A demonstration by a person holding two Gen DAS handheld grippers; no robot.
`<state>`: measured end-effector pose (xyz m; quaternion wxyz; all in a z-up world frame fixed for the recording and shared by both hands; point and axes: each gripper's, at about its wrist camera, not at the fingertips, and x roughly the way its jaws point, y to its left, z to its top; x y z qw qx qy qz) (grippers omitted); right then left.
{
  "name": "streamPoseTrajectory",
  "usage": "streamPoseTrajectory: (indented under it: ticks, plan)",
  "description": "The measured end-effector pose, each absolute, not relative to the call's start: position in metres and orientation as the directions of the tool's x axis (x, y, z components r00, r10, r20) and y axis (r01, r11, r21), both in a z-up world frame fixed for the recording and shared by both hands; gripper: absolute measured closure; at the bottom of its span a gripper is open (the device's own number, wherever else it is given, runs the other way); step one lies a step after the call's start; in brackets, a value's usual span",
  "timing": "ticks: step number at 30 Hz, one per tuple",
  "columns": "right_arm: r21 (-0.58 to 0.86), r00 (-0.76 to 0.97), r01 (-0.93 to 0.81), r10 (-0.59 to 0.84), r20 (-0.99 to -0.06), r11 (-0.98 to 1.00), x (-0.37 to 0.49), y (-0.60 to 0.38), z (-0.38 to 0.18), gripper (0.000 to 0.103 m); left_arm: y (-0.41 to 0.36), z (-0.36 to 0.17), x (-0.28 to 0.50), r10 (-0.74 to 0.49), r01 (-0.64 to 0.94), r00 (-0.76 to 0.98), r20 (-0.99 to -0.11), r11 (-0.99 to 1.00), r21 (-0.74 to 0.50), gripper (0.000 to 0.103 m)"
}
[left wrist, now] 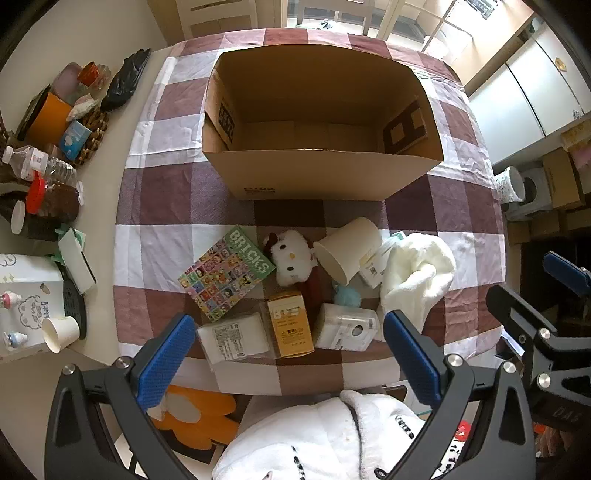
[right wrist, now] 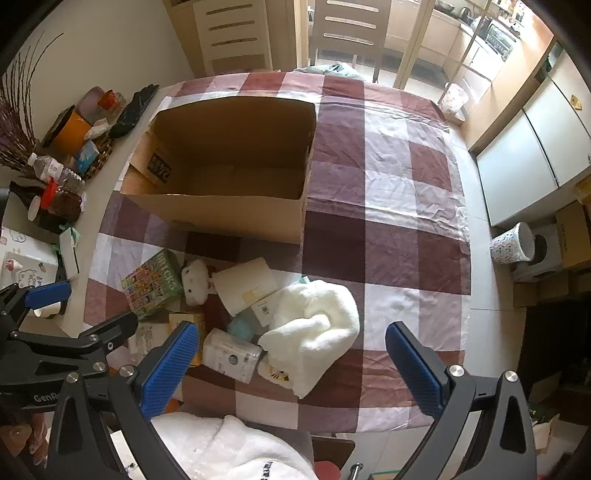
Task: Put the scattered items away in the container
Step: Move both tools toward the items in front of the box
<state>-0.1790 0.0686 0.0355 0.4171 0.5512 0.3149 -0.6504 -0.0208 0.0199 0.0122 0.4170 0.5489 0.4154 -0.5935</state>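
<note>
An empty cardboard box (left wrist: 321, 173) (right wrist: 221, 218) stands open on the checked tablecloth (left wrist: 184, 199). In front of it lie a green BRICKS box (left wrist: 227, 273) (right wrist: 153, 284), a white cat plush (left wrist: 290, 256) (right wrist: 195, 280), a tipped paper cup (left wrist: 347, 249) (right wrist: 245, 286), a white towel (left wrist: 417, 277) (right wrist: 314, 328), a yellow carton (left wrist: 290, 323), a white packet (left wrist: 234, 338), a white boxed item (left wrist: 347, 326) (right wrist: 231, 354) and a small blue pompom (left wrist: 345, 295). My left gripper (left wrist: 290, 363) hovers open above the near row. My right gripper (right wrist: 291, 363) hangs open above the towel's near edge.
Bottles, jars and a basket (left wrist: 55, 147) crowd the bare table at the left, with a paper cup (left wrist: 59, 332) and a white carton (left wrist: 26, 295). A person's white fleece garment (left wrist: 325, 439) is at the near edge. Chairs (right wrist: 236, 33) stand behind; a patterned bin (right wrist: 511, 243) sits on the floor.
</note>
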Motion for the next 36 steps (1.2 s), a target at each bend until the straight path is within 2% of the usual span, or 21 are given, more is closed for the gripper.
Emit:
streamPoseTrajectory:
  ticks: [24, 36]
  plan:
    - [0.056, -0.041, 0.882, -0.195, -0.98, -0.468, -0.155, 0.059, 0.039, 0.0, 0.017, 0.013, 0.004, -0.038, 0.947, -0.06, -0.997, -0.319, -0.045, 0.0]
    - [0.035, -0.052, 0.888, -0.177, -0.983, -0.458, -0.143, 0.067, 0.021, 0.0, 0.026, -0.012, 0.014, -0.021, 0.952, -0.086, -0.996, -0.297, -0.076, 0.0]
